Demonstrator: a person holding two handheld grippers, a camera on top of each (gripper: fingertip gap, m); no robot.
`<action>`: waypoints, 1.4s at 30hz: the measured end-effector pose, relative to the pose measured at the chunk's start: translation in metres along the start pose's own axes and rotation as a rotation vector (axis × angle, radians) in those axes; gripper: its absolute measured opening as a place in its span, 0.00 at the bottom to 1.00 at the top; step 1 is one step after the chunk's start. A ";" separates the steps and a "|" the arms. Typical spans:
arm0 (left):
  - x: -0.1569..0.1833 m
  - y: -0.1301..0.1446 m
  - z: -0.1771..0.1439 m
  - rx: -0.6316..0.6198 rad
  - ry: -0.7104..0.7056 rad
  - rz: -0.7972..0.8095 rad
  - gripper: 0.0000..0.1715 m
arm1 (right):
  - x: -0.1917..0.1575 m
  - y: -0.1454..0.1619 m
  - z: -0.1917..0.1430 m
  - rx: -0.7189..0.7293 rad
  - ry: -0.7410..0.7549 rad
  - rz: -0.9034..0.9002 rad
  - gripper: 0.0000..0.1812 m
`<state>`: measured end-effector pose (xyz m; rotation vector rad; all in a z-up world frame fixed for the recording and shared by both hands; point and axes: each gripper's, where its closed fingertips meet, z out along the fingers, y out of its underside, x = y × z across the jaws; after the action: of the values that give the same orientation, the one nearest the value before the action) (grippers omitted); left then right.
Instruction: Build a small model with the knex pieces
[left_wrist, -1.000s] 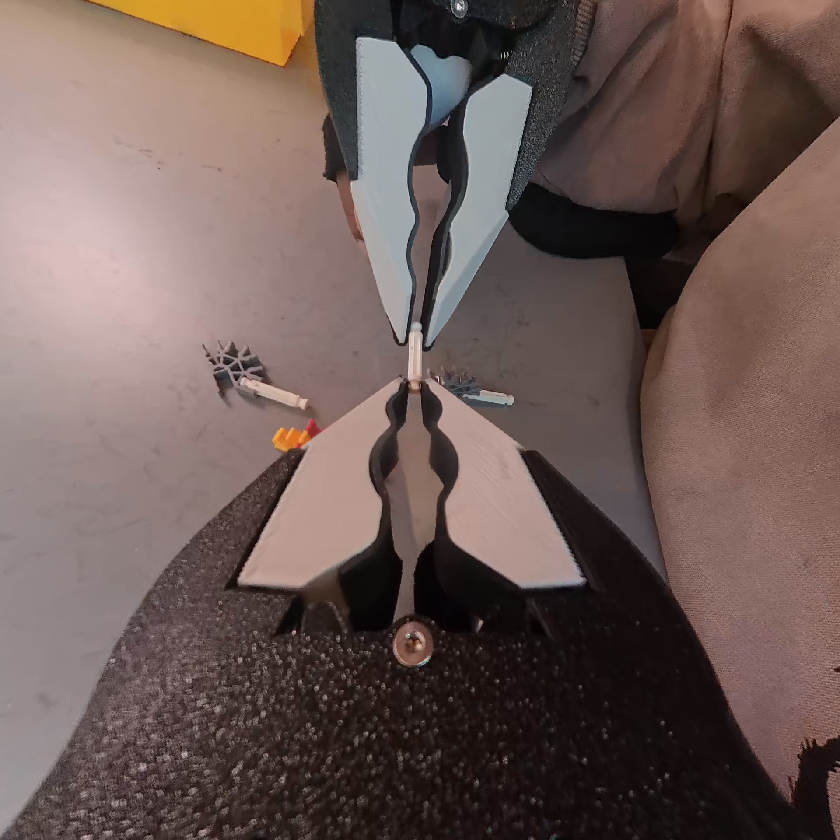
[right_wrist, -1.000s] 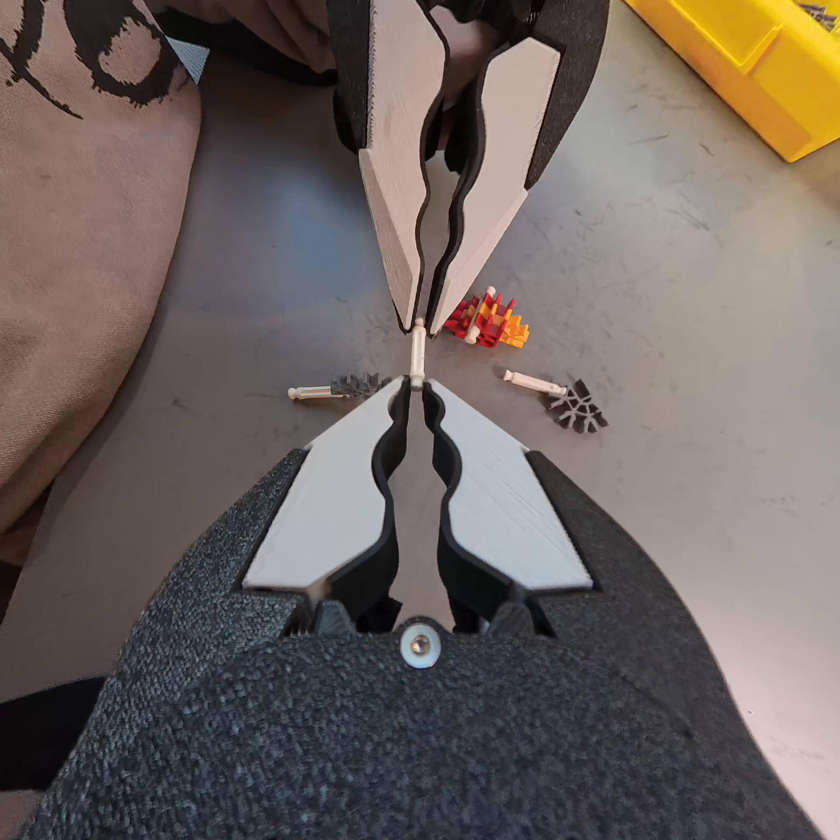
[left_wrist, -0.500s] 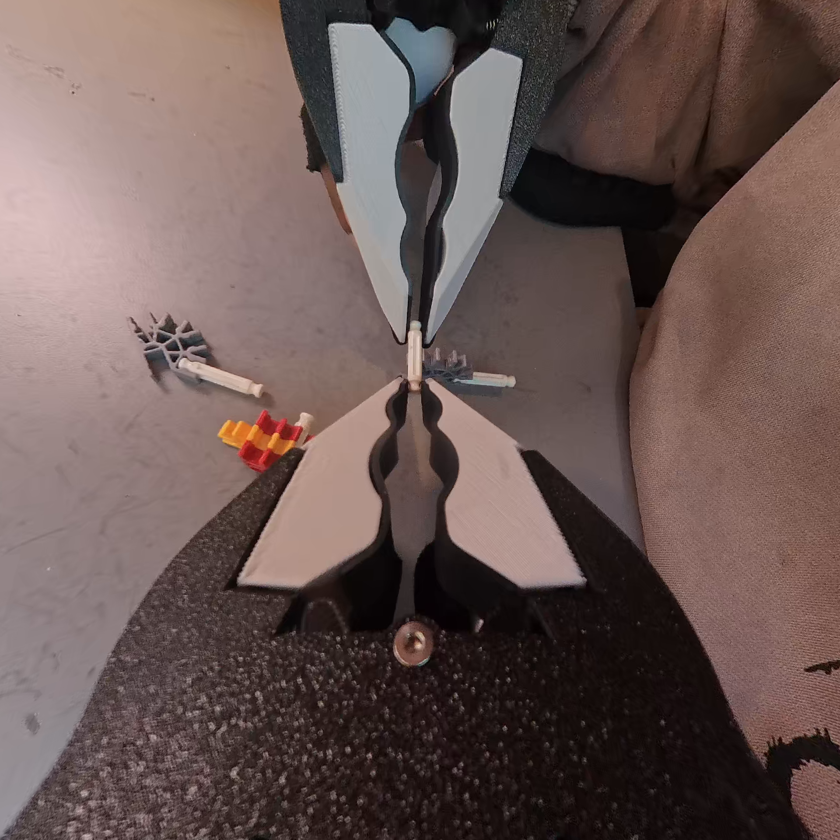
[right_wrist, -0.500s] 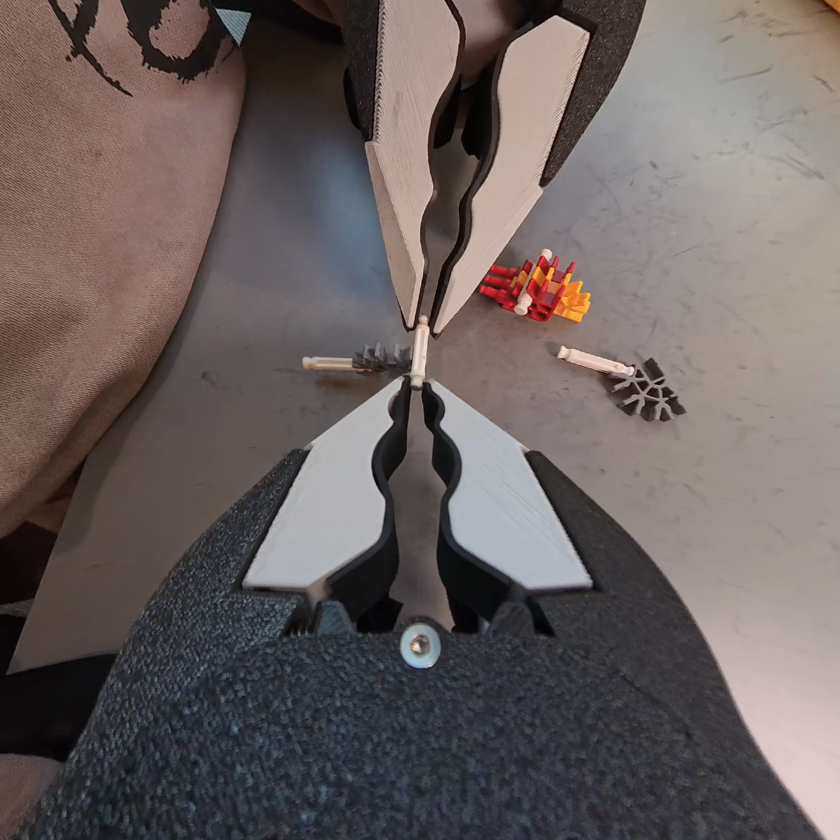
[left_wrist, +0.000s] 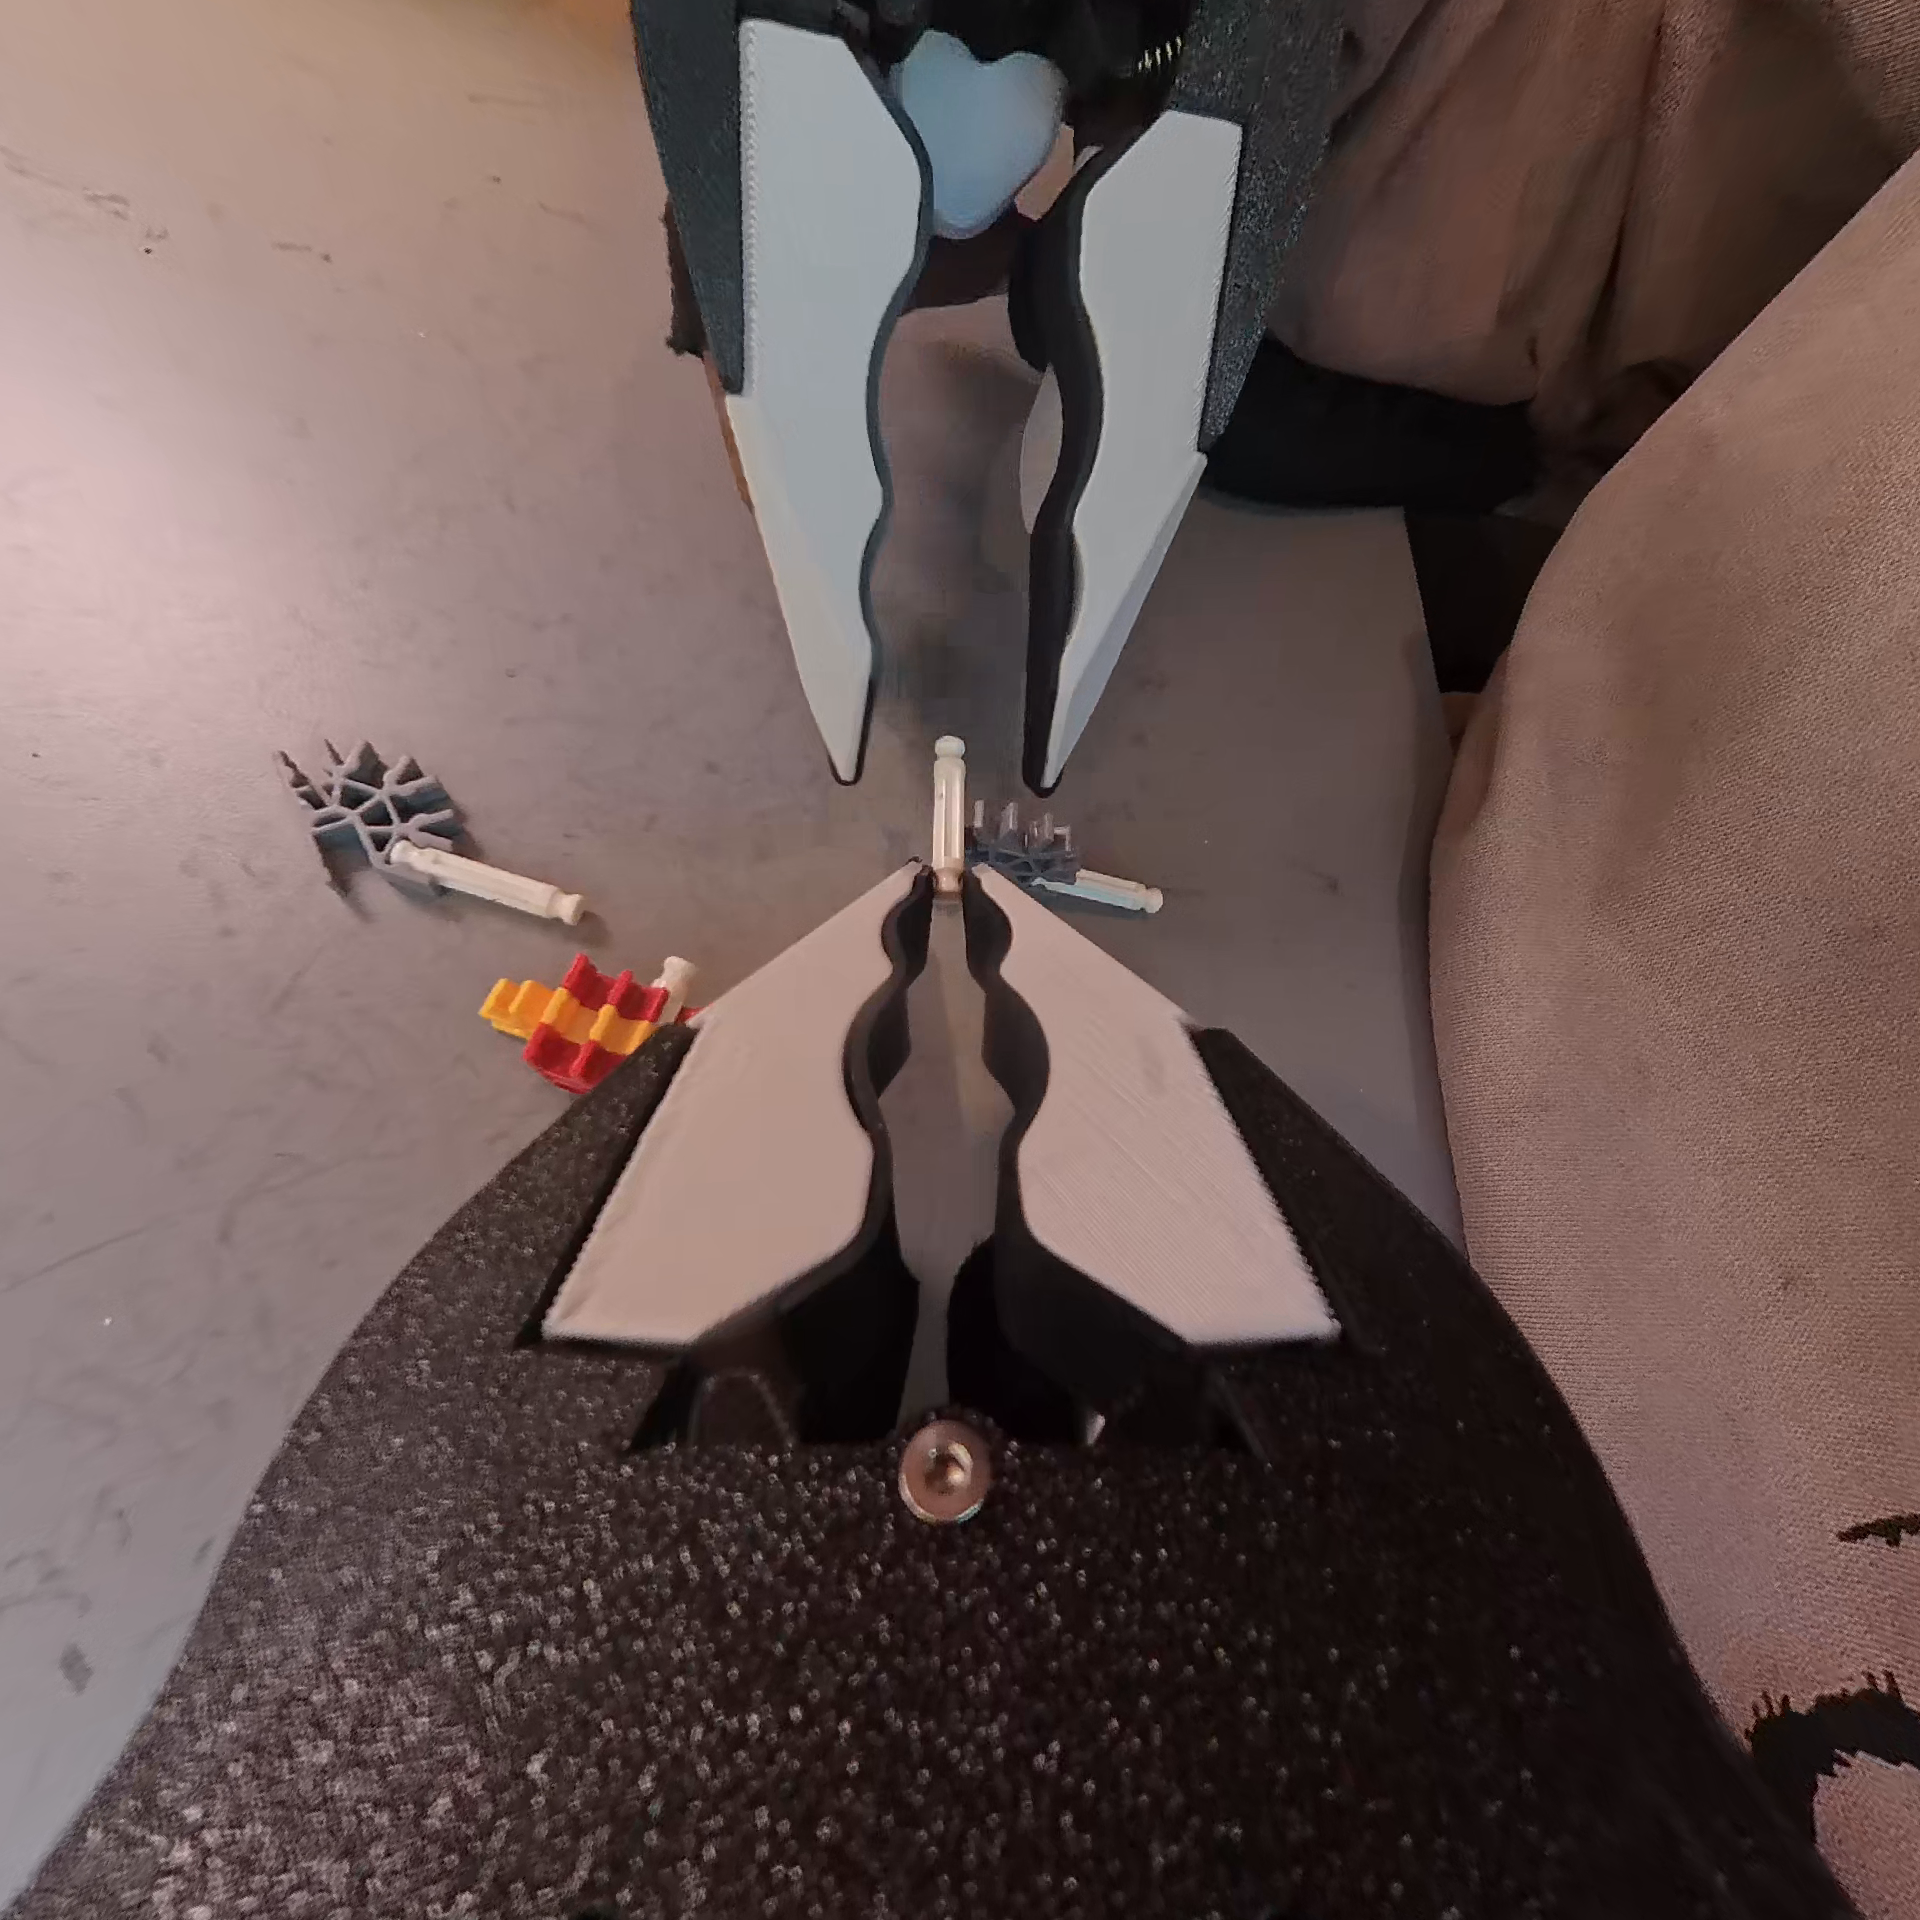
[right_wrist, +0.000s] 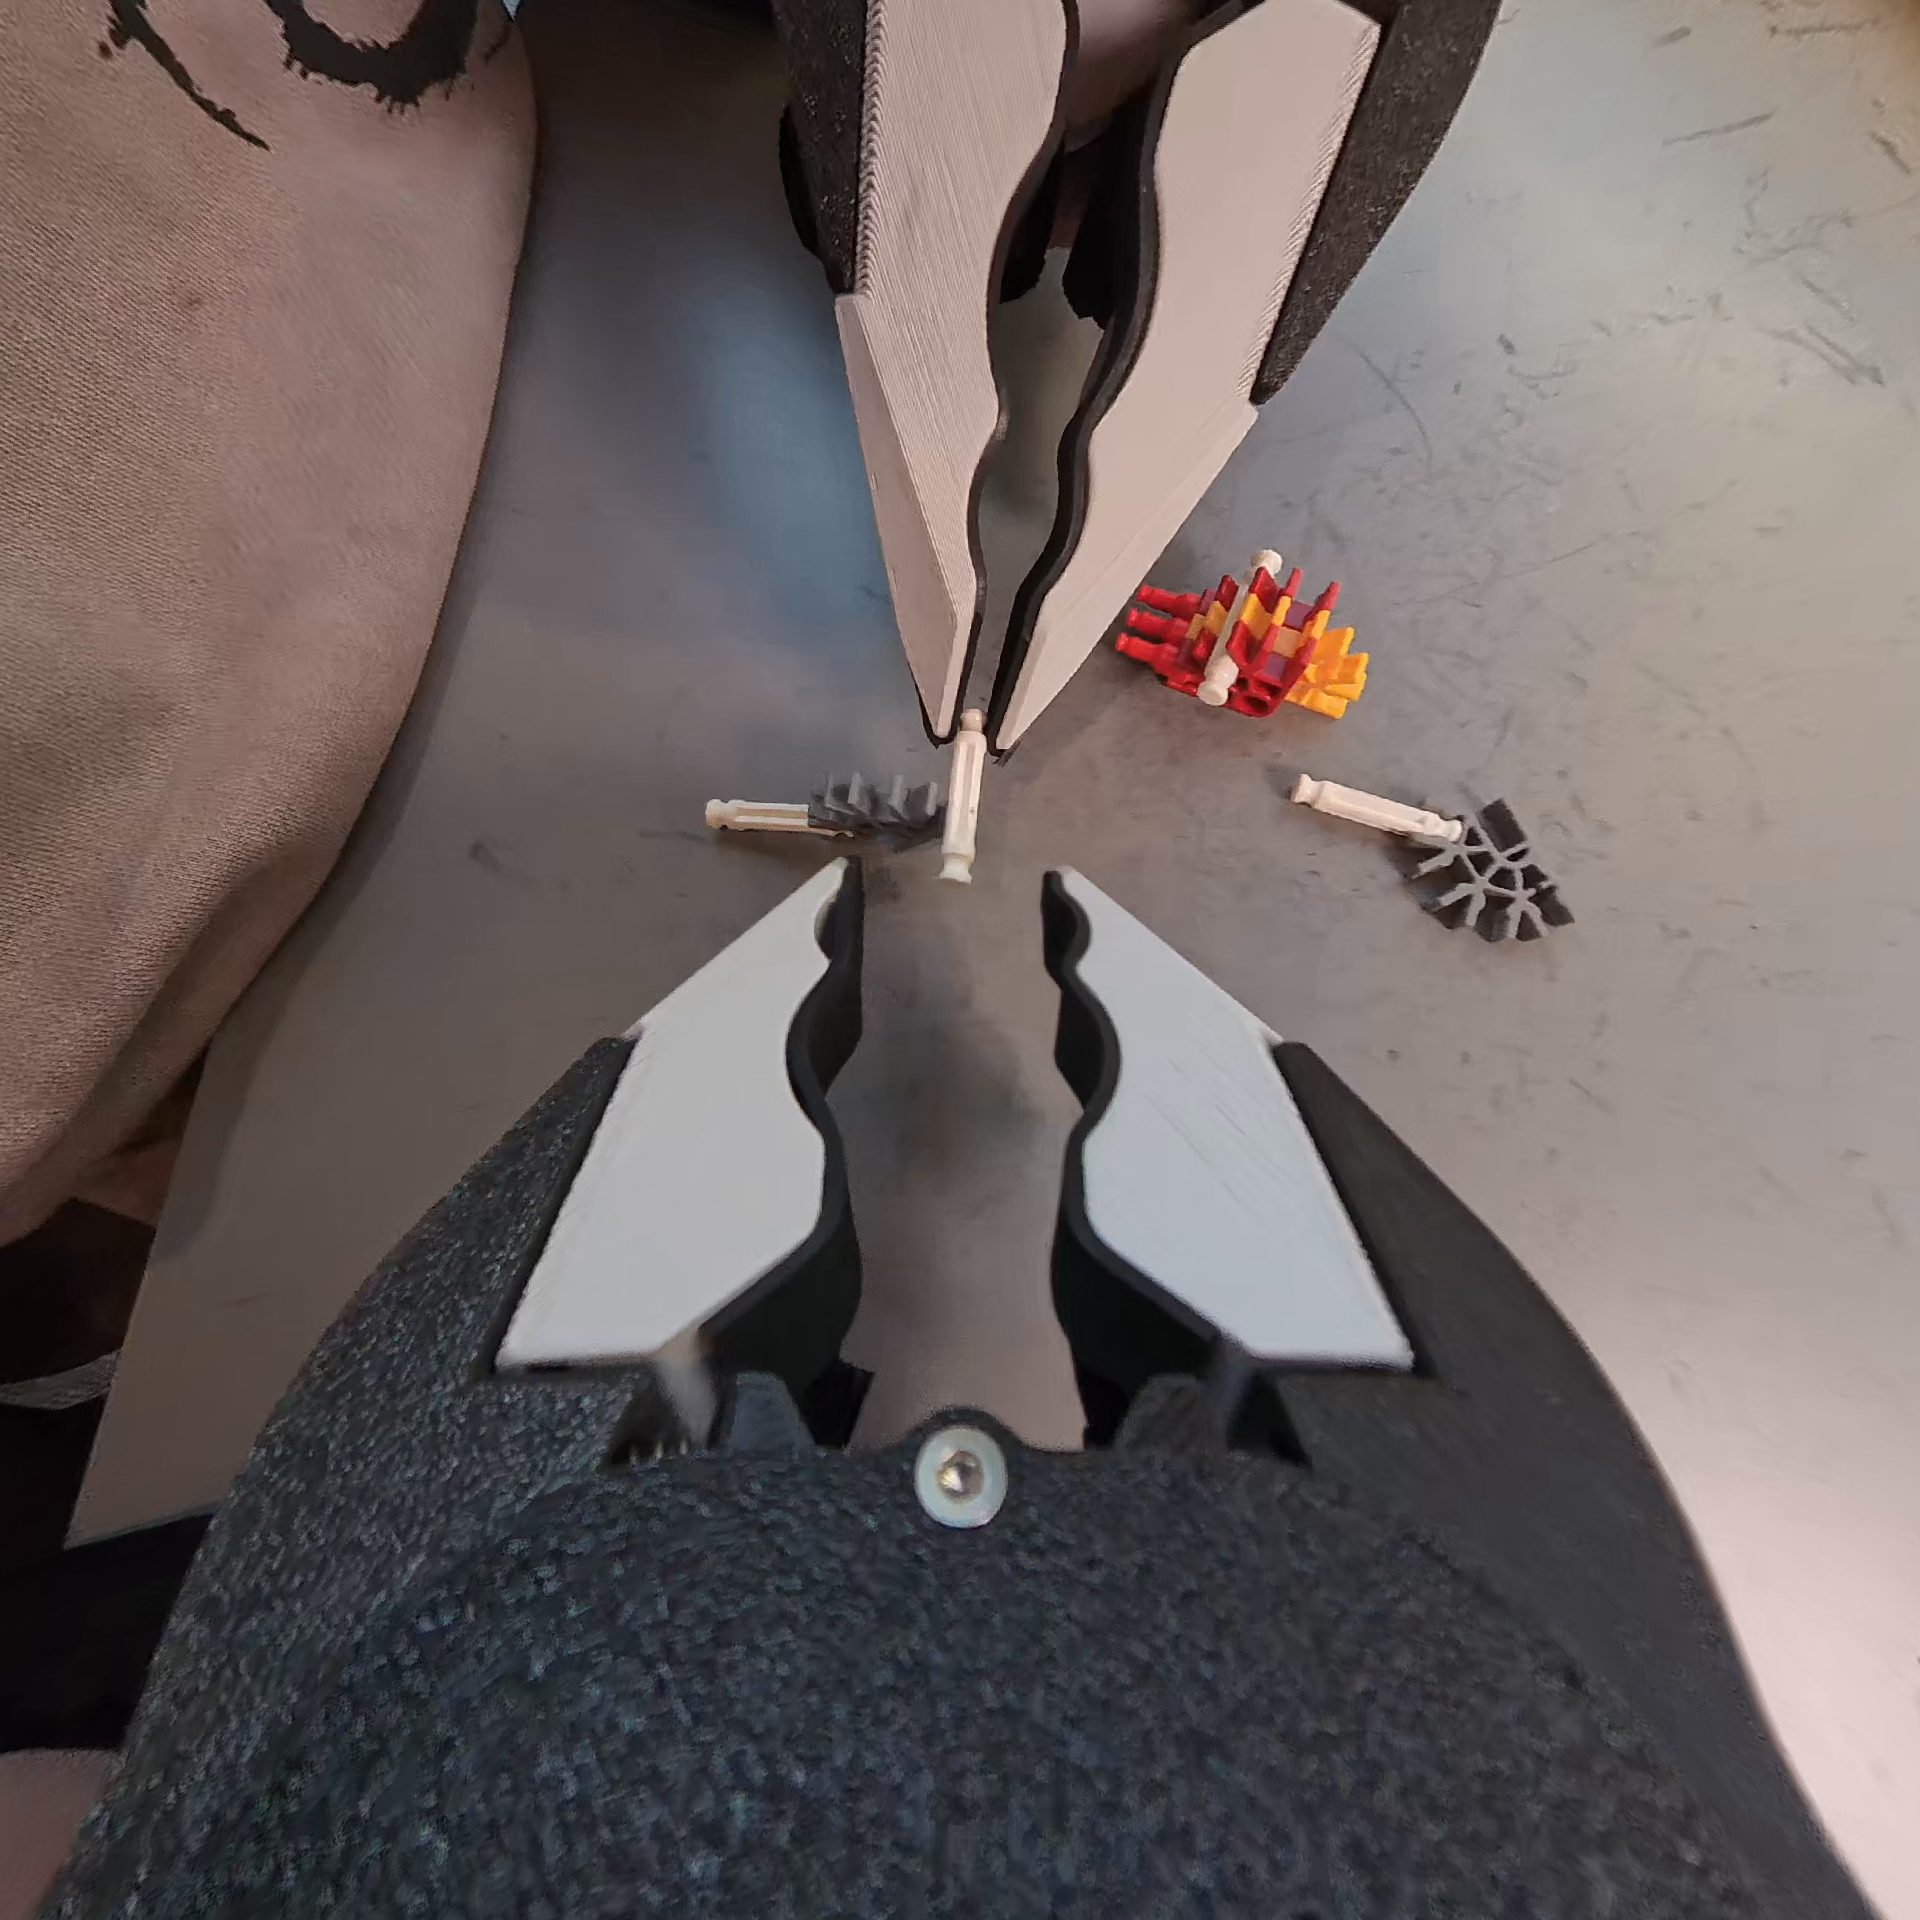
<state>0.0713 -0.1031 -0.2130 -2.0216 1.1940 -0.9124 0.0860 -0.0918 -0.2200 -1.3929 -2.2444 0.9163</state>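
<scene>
Left wrist view has my left gripper pinching just the tip of the white rod above the table's near edge, my right gripper spread and clear—so shallow a hold may let it pivot or drop.

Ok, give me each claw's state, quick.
Left claw: shut on the white rod.
Right claw: open, holding nothing.

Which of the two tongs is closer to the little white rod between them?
The left tongs: they are shut on one end of the white rod. The right tongs stand open just off its free end, not touching it.
</scene>
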 end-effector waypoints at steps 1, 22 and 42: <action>0.000 0.000 0.000 0.000 0.001 0.002 0.03 | 0.000 -0.001 -0.001 -0.004 0.022 0.009 0.23; 0.011 0.003 0.002 -0.040 0.010 0.093 0.03 | -0.019 -0.011 0.013 0.029 0.404 -0.036 0.19; 0.011 0.022 0.010 -0.143 0.005 0.134 0.03 | -0.024 -0.017 0.023 0.072 0.441 -0.072 0.17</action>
<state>0.0723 -0.1207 -0.2334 -2.0220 1.4146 -0.7871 0.0722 -0.1257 -0.2245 -1.3207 -1.8961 0.5892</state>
